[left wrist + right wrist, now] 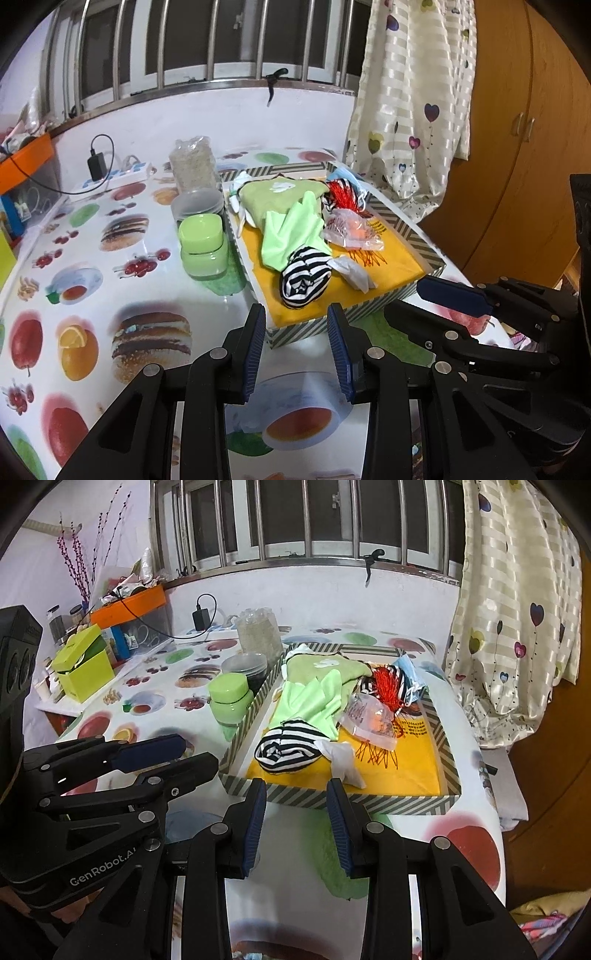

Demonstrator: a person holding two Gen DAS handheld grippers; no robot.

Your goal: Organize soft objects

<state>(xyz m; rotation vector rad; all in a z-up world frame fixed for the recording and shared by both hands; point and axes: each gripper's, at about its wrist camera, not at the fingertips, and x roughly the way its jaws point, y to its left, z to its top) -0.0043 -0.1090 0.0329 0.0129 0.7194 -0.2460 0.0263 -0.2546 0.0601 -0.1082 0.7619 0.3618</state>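
Hovering short of the striped box [402, 295]: left gripper [296, 352] and right gripper [296, 829] both half-open, empty. Striped black-white cloth [286, 751] lies just ahead inside the box's near end, long axis crosswise, roughly equally near both.

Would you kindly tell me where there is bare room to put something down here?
Free: the tablecloth left of the green jar, and the tray's yellow front-right corner. Crowded: the tray's back half, heaped with green cloth, striped roll and plastic bag.

Black tongs [296, 349], ribbed blue pads [255, 823], silver rivets.
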